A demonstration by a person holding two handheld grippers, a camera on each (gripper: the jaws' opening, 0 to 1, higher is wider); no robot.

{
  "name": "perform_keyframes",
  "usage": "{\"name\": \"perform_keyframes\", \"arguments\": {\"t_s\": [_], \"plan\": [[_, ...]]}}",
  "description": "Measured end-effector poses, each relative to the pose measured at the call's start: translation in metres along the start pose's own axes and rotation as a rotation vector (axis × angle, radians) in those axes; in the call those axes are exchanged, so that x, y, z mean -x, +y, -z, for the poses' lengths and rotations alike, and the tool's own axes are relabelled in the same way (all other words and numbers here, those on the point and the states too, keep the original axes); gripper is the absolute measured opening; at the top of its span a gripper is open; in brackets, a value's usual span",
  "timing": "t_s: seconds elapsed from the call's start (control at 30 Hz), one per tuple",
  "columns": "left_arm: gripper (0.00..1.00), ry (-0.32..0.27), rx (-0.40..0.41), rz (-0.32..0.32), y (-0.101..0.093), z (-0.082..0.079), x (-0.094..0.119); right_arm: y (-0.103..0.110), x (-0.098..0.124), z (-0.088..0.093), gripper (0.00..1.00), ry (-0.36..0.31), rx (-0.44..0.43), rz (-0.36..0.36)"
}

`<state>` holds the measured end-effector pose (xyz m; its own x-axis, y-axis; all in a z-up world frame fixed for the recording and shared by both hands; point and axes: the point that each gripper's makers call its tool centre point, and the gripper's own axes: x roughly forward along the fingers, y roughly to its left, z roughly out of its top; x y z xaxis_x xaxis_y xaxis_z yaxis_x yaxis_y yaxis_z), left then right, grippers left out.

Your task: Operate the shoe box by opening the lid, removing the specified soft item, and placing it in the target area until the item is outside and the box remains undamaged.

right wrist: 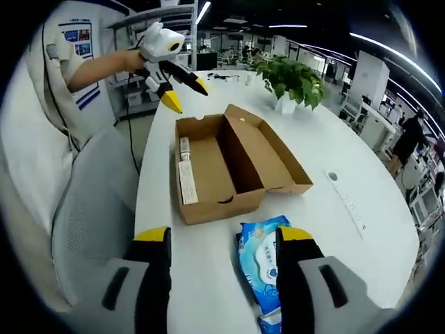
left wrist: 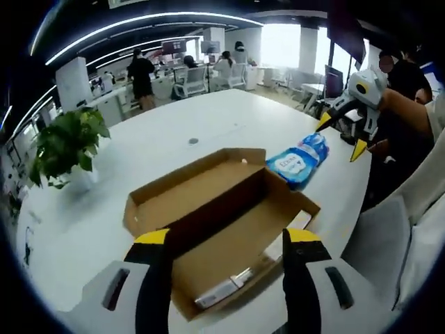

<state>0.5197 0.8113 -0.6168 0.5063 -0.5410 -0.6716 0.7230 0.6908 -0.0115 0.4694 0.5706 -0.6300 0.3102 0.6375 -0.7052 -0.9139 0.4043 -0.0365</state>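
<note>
While the shoe box (right wrist: pixel 226 163) sits lid-open on the white table (right wrist: pixel 361 209), the blue wipes pack (right wrist: pixel 263 268) is seen lying just beside it — left gripper (left wrist: pixel 226 240) and right gripper (right wrist: pixel 221 236) are both held wide open, empty.

The wipes pack (right wrist: pixel 264 268) lies beside the open shoe box (right wrist: pixel 229 163) on the table (right wrist: pixel 361 209).

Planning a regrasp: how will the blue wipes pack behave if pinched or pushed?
The blue wipes pack looks like a soft plastic pouch, so it would probably sag when pinched. Its glossy film may slip. Lying flat on the white table, it shouldn't roll.
</note>
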Motion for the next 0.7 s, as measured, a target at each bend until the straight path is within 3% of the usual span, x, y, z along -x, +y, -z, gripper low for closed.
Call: {"name": "perform_keyframes", "arguments": {"t_s": [0.47,0.7], "plan": [[0.56,0.06,0.136,-0.087,0.039,0.069,0.013,0.014,-0.057,-0.019,0.52,0.031,0.066,-0.114],[0.51,0.079,0.194,-0.113,0.048,0.09,0.013,0.013,-0.081,-0.021,0.49,0.064,0.095,-0.159]]}}
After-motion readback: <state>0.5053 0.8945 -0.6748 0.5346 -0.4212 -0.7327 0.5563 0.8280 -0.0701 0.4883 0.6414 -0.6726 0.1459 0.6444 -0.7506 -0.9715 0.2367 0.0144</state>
